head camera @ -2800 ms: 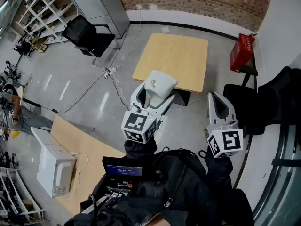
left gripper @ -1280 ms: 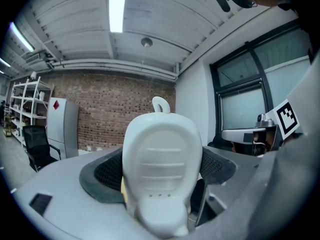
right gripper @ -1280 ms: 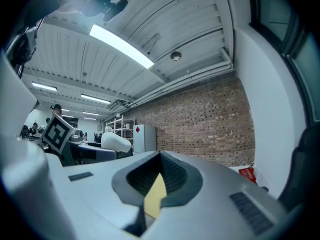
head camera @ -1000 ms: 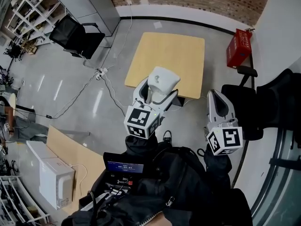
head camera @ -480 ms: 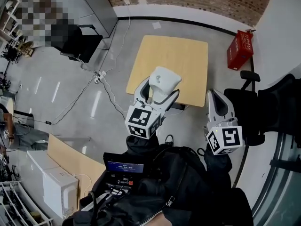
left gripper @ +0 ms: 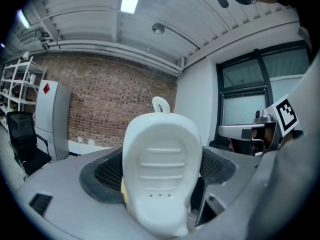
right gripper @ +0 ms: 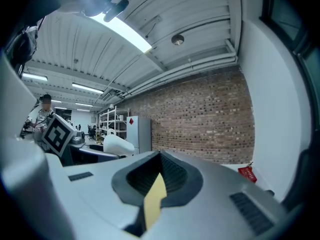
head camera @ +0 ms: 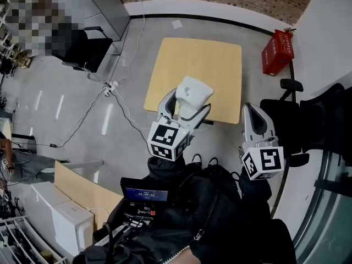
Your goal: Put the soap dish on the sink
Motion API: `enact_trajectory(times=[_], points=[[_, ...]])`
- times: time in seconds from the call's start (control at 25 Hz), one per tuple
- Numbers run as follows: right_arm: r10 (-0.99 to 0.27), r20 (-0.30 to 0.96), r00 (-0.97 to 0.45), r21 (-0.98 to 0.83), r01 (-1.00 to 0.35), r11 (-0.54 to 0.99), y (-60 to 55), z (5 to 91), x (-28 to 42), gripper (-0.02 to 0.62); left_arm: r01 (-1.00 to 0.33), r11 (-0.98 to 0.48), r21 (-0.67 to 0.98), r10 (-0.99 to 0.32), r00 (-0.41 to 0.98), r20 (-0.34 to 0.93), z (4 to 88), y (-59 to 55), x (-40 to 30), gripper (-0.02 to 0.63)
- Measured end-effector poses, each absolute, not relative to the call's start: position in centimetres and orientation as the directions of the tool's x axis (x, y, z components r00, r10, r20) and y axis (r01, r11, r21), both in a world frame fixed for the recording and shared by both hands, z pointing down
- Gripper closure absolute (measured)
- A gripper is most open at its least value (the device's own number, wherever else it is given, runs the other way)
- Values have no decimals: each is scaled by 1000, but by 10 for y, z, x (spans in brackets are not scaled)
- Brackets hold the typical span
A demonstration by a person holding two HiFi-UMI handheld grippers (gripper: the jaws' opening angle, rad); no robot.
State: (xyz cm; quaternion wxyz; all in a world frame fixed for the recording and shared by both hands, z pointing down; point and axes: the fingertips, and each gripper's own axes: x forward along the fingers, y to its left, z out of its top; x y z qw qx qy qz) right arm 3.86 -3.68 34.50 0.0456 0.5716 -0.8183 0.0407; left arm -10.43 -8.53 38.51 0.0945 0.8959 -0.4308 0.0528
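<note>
Out at twelve o'clock, held up in the air, the soap dish (left gripper: pixel 161 164) sits pinched in my left gripper (head camera: pixel 184 110). Its jaws are part-way closed against the dish's two sides, and the long axis runs out along them with the small loop end farthest from me. My right gripper (head camera: pixel 254 121), at three o'clock of the left, has its jaws pressed together on nothing. Beyond stands a wooden table (head camera: pixel 209 59). No sink shows in any view, so I judge the carry comes first — and the left does the placing.
</note>
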Motion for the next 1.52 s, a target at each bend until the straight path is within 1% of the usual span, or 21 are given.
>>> enact_trajectory(times=[0.24, 0.52, 0.84, 1.04, 1.52], points=[[-919, 147, -364, -38, -931, 363, -62, 359, 52, 591, -788, -601, 134, -759, 615, 212, 400, -102, -87, 149], [-893, 108, -438, -55, -899, 434, -105, 352, 47, 591, -826, -555, 101, -796, 563, 224, 395, -137, -90, 149], [-897, 91, -432, -80, -901, 426, -155, 354, 100, 591, -837, -540, 92, -797, 543, 265, 407, -181, -53, 150], [-890, 99, -445, -102, -894, 436, -177, 366, 119, 591, -845, -529, 81, -799, 528, 286, 415, -199, -34, 149], [-879, 164, -448, -147, -892, 427, -201, 391, 123, 591, -854, -511, 102, -780, 510, 363, 442, -220, -30, 149]])
